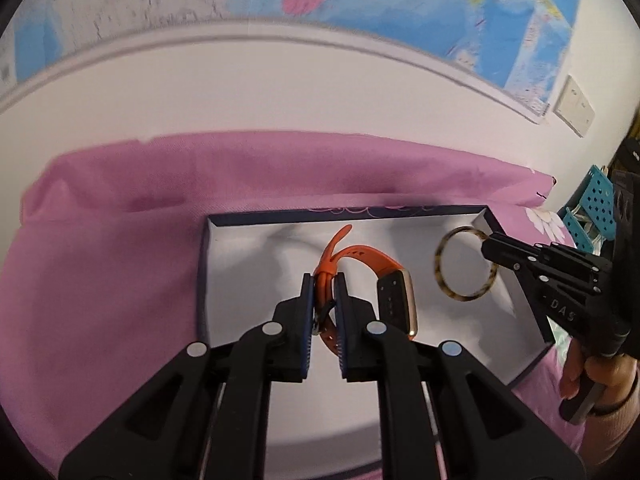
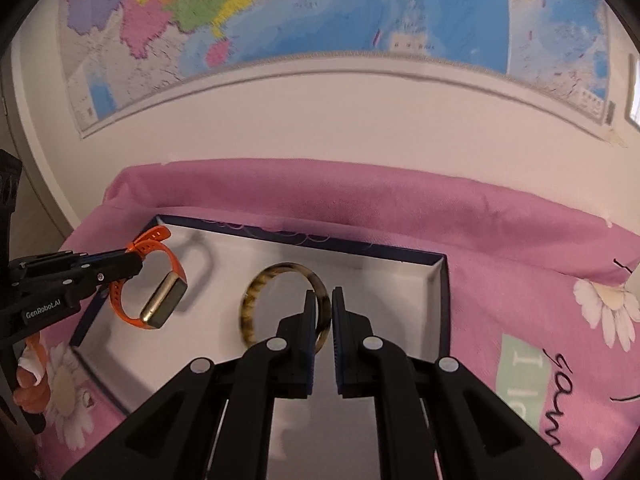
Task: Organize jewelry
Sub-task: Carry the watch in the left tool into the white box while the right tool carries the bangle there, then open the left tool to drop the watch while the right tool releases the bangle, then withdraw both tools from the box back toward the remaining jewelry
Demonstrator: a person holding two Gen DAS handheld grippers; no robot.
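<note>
My left gripper (image 1: 325,280) is shut on the strap of an orange watch (image 1: 360,258) with a gold and black face, and holds it above the white inside of an open box (image 1: 248,272) with dark blue walls. My right gripper (image 2: 324,296) is shut on a tortoiseshell bangle (image 2: 256,304) and holds it upright over the right half of the same box (image 2: 400,300). The bangle (image 1: 444,284) and the right gripper (image 1: 486,246) show at the right of the left wrist view. The watch (image 2: 160,300) and the left gripper (image 2: 138,266) show at the left of the right wrist view.
The box sits on a pink cloth (image 1: 100,280) with white daisies (image 2: 608,304) and lettering. A white wall with a map (image 2: 320,12) stands behind. A teal perforated rack (image 1: 596,208) and a dark object stand at the far right of the left wrist view.
</note>
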